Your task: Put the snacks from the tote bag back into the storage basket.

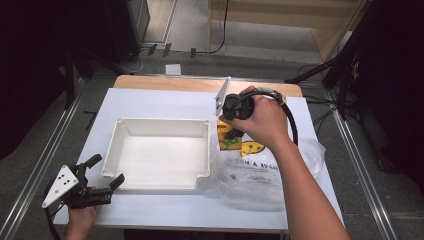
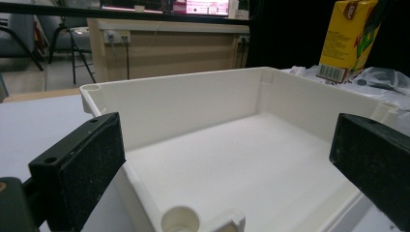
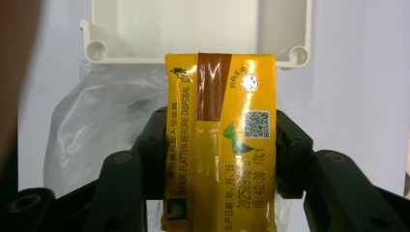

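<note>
A yellow drink carton hangs just right of the white tray, near its far right corner. My right gripper points down and is shut on the carton. In the right gripper view the black jaws press both sides of the carton, whose brown-striped end faces the tray's rim. My left gripper rests open at the tray's near left corner with nothing between its pads. The left gripper view looks across the bare tray floor to the carton held beyond the far wall.
A crumpled clear plastic bag with printed lettering lies right of the tray, under the right hand. Another yellow piece shows on the bag. The white table surface ends in a wooden edge at the back.
</note>
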